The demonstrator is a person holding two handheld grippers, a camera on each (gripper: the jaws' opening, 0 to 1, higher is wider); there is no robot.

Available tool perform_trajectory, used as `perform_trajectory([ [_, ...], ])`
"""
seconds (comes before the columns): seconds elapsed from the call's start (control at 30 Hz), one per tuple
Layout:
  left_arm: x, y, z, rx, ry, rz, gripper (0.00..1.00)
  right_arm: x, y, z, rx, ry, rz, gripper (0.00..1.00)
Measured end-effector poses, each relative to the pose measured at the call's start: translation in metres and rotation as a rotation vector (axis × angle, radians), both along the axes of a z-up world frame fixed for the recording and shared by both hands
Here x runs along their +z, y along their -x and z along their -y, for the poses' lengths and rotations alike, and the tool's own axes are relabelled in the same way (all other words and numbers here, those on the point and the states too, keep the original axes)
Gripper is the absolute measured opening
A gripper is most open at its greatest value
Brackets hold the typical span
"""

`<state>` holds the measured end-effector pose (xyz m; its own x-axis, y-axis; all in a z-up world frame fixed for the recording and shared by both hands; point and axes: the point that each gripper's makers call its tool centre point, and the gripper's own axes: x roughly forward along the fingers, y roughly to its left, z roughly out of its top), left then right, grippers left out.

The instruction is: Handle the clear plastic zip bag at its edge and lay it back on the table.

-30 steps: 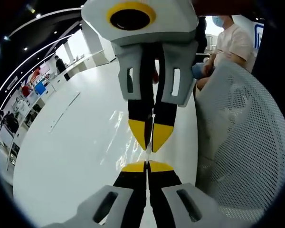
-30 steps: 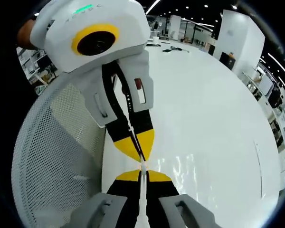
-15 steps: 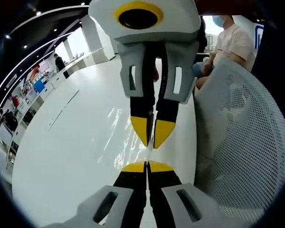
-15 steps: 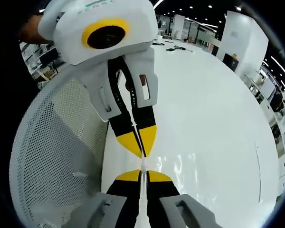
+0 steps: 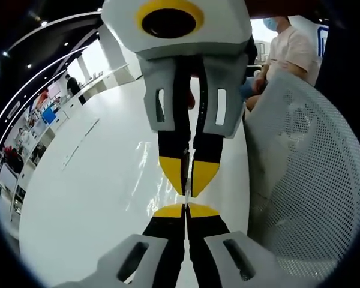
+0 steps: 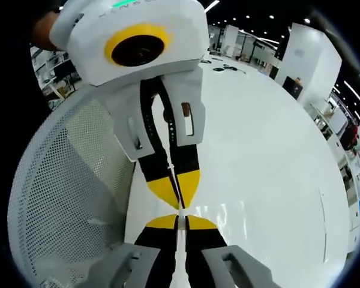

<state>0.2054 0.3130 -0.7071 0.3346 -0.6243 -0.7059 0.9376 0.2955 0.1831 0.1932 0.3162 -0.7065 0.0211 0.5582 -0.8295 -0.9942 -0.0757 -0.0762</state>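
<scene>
2 hand-held grippers, left (image 5: 185,211) and right (image 6: 177,222), meet tip to tip, each closed on the clear zip bag (image 5: 153,174) edge above the white tabletop (image 5: 90,180). Handling step; lowering follows, apparently.

My left gripper (image 5: 185,210) has black jaws tipped yellow on pale grey mounts; my right gripper (image 6: 177,222) matches. The table (image 5: 90,180) is glossy white. The zip bag (image 5: 153,174) is clear, with white glints. At right of the left gripper view, the chair (image 5: 306,180) is white perforated mesh.
</scene>
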Motion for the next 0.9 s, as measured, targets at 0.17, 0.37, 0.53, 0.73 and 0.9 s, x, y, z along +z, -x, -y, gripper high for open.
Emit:
perform_trajectory([
  [0.17, -0.0015, -0.0008, 0.0009, -0.007, -0.017, 0.0, 0.0, -0.0019, -0.0019, 0.0011, -0.009, 0.006, 0.0, 0.0],
  [0.37, -0.0004, 0.0008, 0.0057, -0.011, -0.013, -0.005, 0.0, -0.0018, -0.0023, 0.001, -0.005, 0.004, 0.004, 0.0],
  [0.53, -0.0034, -0.0011, 0.0064, -0.016, -0.027, -0.014, 0.01, -0.004, -0.0042, -0.0002, 0.009, 0.01, 0.014, 0.0],
  [0.73, -0.0047, -0.0017, 0.005, -0.037, -0.036, 0.01, 0.0, -0.0039, -0.0042, -0.0013, 0.007, 0.008, 0.016, 0.0],
  [0.9, -0.0052, -0.0001, 0.005, -0.019, -0.029, -0.01, 0.0, -0.0052, -0.0032, -0.0017, 0.014, 0.012, 0.018, 0.0],
])
